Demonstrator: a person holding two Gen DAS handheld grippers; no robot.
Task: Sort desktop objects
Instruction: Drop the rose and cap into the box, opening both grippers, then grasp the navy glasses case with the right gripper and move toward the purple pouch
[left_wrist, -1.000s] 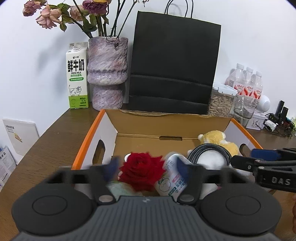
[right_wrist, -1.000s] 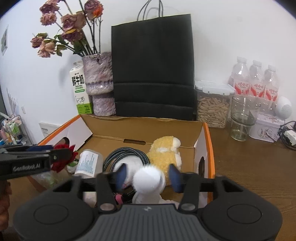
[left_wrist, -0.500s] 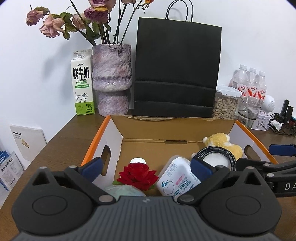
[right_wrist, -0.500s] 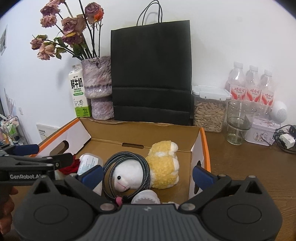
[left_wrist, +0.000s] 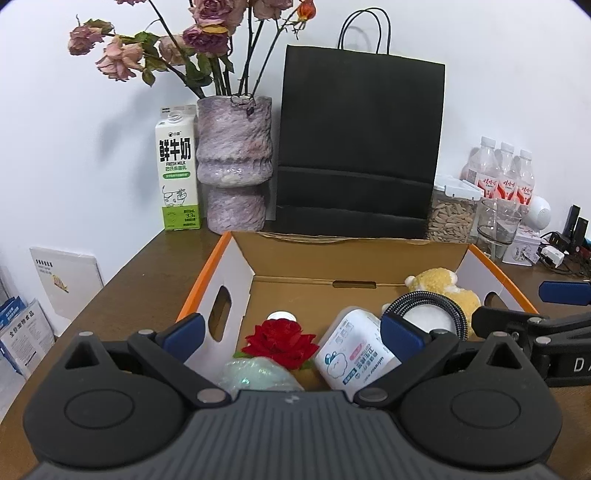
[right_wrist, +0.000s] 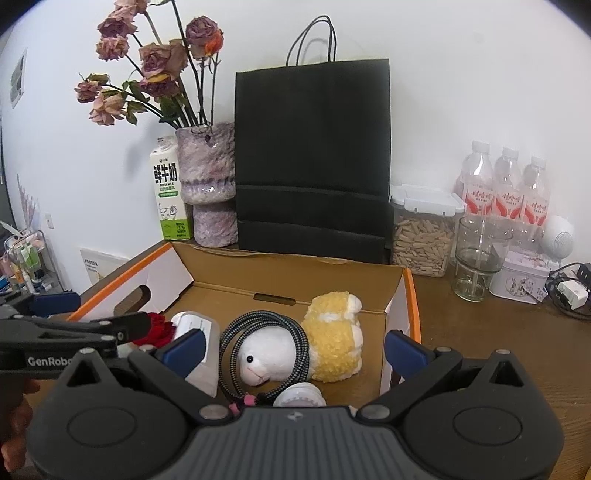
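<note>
Both grippers hover at the near edge of the cardboard box (right_wrist: 295, 280), tilted downward so that each camera looks into it. The left gripper (left_wrist: 291, 328) has its jaws spread wide and grasps nothing; the red rose (left_wrist: 282, 341) and the white wipes pack (left_wrist: 356, 356) lie below and beyond its blue fingertips (left_wrist: 184, 330), not between pressing pads. The right gripper (right_wrist: 295, 347) is likewise fully released, with nothing gripped. The sorted items rest inside the box: the plush lamb (right_wrist: 314, 350) lies on its side toward the right wall, the braided cable (right_wrist: 266, 350) is coiled around its head, and a small white bottle (right_wrist: 299, 397) sits at the near edge just under the right gripper. The box serves as the single collection bin, which explains why loose items are grouped there while the milk carton (left_wrist: 177, 170), vase (left_wrist: 234, 162), black paper bag (left_wrist: 358, 147) and seed jar (right_wrist: 421, 232) stand upright behind it on the table (right_wrist: 498, 332). Judged from this layout, the placing step appears complete, and both tools are free for withdrawal.
</note>
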